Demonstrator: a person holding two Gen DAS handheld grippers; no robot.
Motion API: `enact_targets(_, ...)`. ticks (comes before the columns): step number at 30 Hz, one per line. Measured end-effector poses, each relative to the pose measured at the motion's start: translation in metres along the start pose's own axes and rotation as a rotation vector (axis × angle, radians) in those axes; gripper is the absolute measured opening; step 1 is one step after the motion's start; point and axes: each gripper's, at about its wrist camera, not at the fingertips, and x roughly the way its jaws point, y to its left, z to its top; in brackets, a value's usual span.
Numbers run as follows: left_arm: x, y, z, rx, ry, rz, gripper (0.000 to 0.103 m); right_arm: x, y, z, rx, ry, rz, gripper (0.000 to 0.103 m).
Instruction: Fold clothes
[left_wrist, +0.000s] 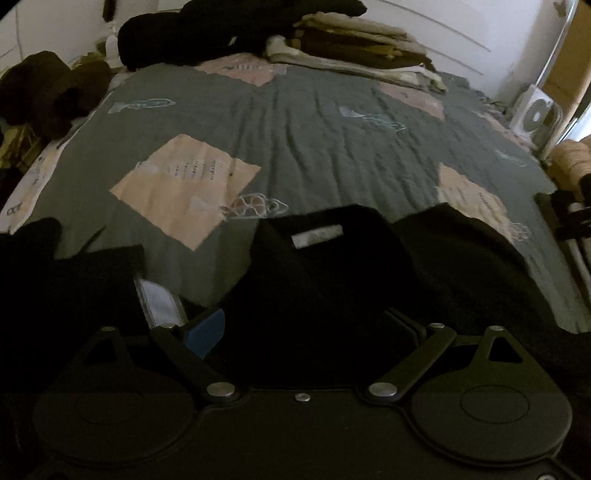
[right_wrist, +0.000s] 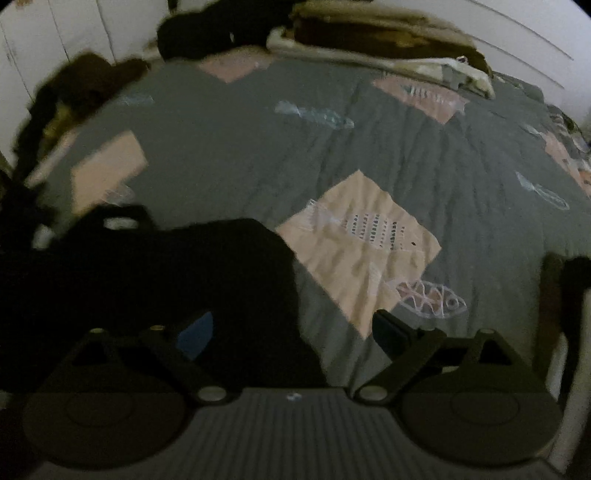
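Left wrist view: left hand-held gripper (left_wrist: 306, 328) spread wide over black fabric garment (left_wrist: 332, 266), white neck label at 12 o'clock; whether pads touch cloth, cannot tell. Garment lies at 6 o'clock edge of grey-green quilted bedspread (left_wrist: 314, 140) with peach patches. Folded beige-brown pile (left_wrist: 354, 40) at 12 o'clock.

Right wrist view, blurred: right hand-held gripper (right_wrist: 291, 332) spread, nothing pinched; same garment (right_wrist: 166, 273) at 9 o'clock, peach patch ahead.

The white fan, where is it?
In the left wrist view, the white fan stands at the far right, just off the bed's far corner, by the wall and right of the pile of folded clothes.
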Motion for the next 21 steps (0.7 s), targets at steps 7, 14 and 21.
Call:
enact_targets(7,0.011,0.014,0.007,0.016,0.035,0.020,0.091,0.080,-0.017,0.015,0.051,0.110,0.129,0.093)
enact_targets(14,0.021,0.019,0.000,-0.030,0.069,0.005,0.091,0.126,-0.004,0.015,0.022,0.228,0.188,0.093)
enact_targets(21,0.016,0.019,-0.016,-0.084,0.076,-0.017,0.091,0.148,0.018,0.004,0.132,0.249,0.290,0.050)
